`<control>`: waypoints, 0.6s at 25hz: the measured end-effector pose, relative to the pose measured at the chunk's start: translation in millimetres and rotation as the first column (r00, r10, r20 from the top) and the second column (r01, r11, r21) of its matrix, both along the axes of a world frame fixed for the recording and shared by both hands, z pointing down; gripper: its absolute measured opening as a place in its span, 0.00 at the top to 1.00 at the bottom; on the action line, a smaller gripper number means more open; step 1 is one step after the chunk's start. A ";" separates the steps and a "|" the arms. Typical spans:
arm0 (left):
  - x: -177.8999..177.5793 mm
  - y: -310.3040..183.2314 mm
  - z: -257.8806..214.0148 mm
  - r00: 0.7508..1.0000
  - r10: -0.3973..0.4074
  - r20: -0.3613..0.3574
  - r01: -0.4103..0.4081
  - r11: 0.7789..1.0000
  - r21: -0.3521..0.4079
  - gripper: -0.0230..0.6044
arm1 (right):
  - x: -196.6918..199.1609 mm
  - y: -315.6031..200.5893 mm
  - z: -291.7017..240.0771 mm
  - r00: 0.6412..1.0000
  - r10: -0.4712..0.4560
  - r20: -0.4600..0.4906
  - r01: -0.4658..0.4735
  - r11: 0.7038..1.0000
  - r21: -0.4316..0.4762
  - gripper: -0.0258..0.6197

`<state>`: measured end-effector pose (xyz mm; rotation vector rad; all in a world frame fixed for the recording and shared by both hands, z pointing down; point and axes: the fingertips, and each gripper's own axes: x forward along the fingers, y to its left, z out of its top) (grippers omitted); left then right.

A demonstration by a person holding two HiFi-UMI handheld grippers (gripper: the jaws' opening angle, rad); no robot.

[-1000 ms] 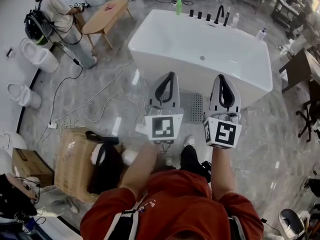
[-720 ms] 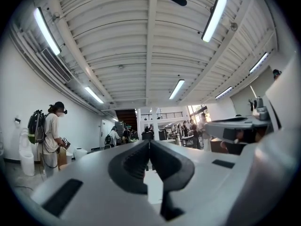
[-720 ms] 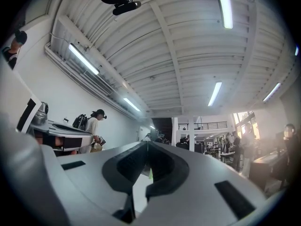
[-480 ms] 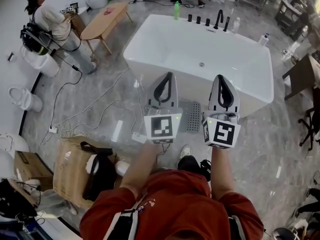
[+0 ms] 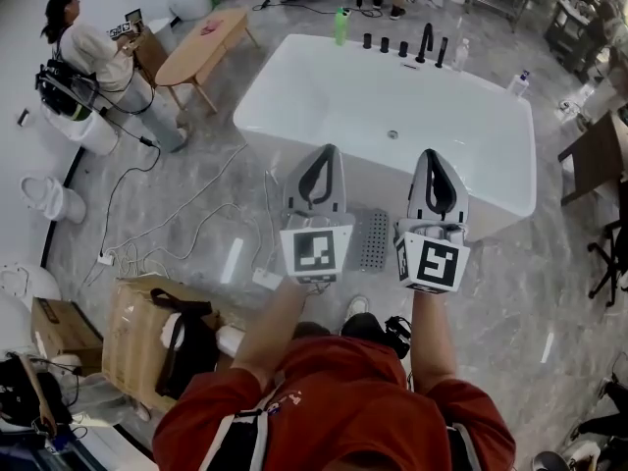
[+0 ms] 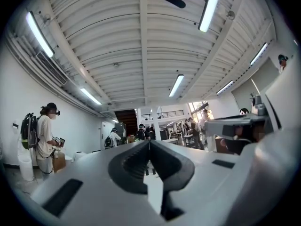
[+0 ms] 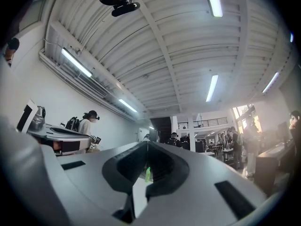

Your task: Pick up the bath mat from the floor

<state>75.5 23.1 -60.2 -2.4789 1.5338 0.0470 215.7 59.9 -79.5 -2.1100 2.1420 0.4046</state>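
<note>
The bath mat [image 5: 373, 239], a small grey perforated rectangle, lies flat on the marble floor against the side of the white bathtub [image 5: 324, 81]. In the head view it shows between my two grippers, partly hidden by them. My left gripper [image 5: 327, 149] and right gripper [image 5: 433, 154] are held side by side well above the floor, pointing toward the tub. Both are shut with nothing in them. The left gripper view shows its jaws [image 6: 149, 142] meeting against a view of the hall and ceiling; the right gripper view shows its jaws [image 7: 147, 143] the same way.
A wooden table [image 5: 201, 39] and a person with a backpack [image 5: 83, 52] are at the far left. Cables [image 5: 177, 226] trail across the floor. A cardboard box [image 5: 137, 327] with a black bag stands near my left foot. Taps [image 5: 428, 39] and a green bottle [image 5: 340, 26] line the tub's far rim.
The tub, the mat and the floor have slid a little down and left in the head view. Both grippers keep the same pose and stay shut.
</note>
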 end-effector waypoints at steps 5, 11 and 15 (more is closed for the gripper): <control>1.9 -16.1 10.0 1.000 -0.017 0.003 0.017 1.000 -0.015 0.94 | 6.0 -18.0 13.1 1.000 -0.007 0.024 0.007 1.000 -0.022 0.94; -10.7 -38.9 18.3 1.000 -0.019 0.012 0.019 1.000 -0.025 0.94 | -8.9 -45.6 25.6 1.000 -0.012 0.018 0.013 0.999 -0.047 0.94; -20.3 -55.8 29.8 1.000 -0.007 0.012 0.008 0.999 -0.046 0.94 | -19.6 -63.0 36.8 1.000 -0.001 0.012 0.002 0.997 -0.072 0.94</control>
